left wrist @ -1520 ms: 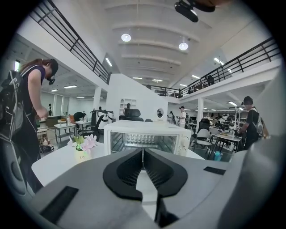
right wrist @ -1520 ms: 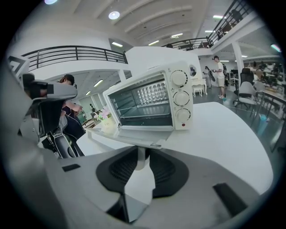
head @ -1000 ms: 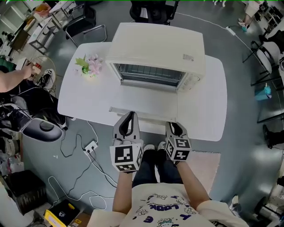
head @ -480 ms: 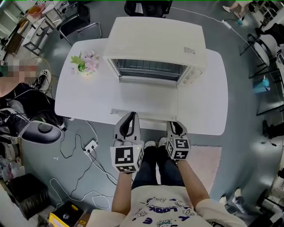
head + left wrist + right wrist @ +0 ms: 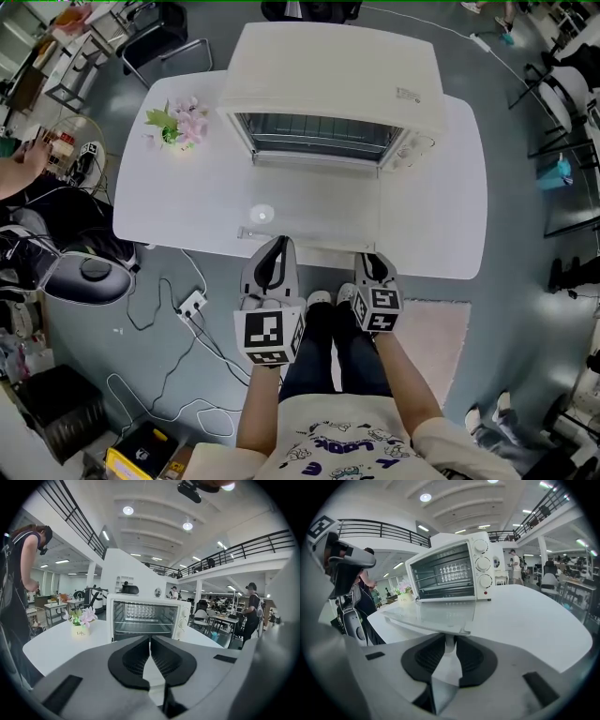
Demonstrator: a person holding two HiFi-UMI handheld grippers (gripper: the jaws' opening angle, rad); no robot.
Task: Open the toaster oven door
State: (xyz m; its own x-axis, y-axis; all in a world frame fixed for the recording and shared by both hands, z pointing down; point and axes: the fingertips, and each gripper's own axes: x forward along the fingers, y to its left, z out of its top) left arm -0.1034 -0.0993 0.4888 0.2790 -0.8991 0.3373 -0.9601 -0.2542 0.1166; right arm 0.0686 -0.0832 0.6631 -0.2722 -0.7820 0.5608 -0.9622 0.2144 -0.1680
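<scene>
The door [image 5: 431, 613] of the toaster oven [image 5: 333, 94] is seen folded down flat over the white table [image 5: 431, 216] and is hard to tell from it from above. Its handle [image 5: 449, 645] is partly hidden, pinched in the narrow jaws of the right gripper [image 5: 375, 266] at the near table edge. A wire rack [image 5: 140, 629] is shown inside the oven, and the left gripper [image 5: 150, 641] is held closed on nothing just beside.

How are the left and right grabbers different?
The left gripper has its jaws shut together with nothing between them; the right gripper is pinching the oven door's handle. The left gripper points straight at the toaster oven; the right gripper sees it from an angle. Both are gray with black pads.
</scene>
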